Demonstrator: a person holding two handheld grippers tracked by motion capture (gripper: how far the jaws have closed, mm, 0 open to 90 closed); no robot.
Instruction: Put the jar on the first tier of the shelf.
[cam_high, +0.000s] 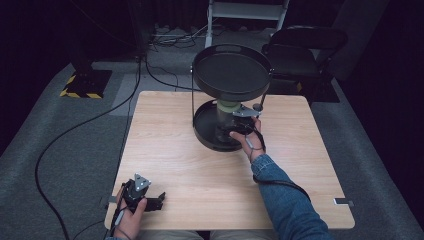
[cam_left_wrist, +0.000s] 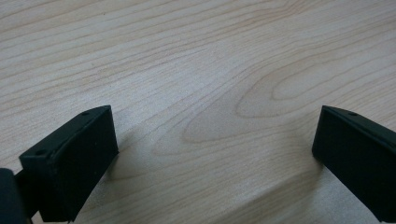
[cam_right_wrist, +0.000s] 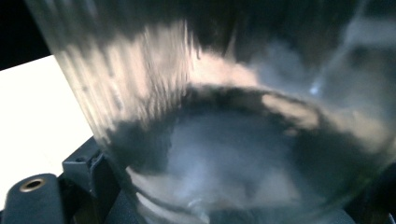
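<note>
The right gripper (cam_high: 239, 131) pinches a clear ribbed glass jar (cam_right_wrist: 233, 121) on the black two-tier tray stand's lower tray (cam_high: 205, 135), seemingly for lifting; the left gripper (cam_left_wrist: 215, 149) rests spread on the light wooden table (cam_high: 190, 170).

Glass jar (cam_high: 227, 120) is standing upright on the lower tier of the black two-tier tray stand (cam_high: 210, 139), toward its 1 o'clock side. The jar's pale green lid (cam_high: 228, 104) is sitting on top, tucked just under the upper tray. The body is clear, with ribbed walls showing close up in the right gripper view (cam_right_wrist: 233, 116); what's inside is not showing clearly. The stand is sitting at 12 o'clock on the worktop (cam_high: 190, 170), near the far edge. The jar's lower part is being hidden by a hand in the high view.
</note>
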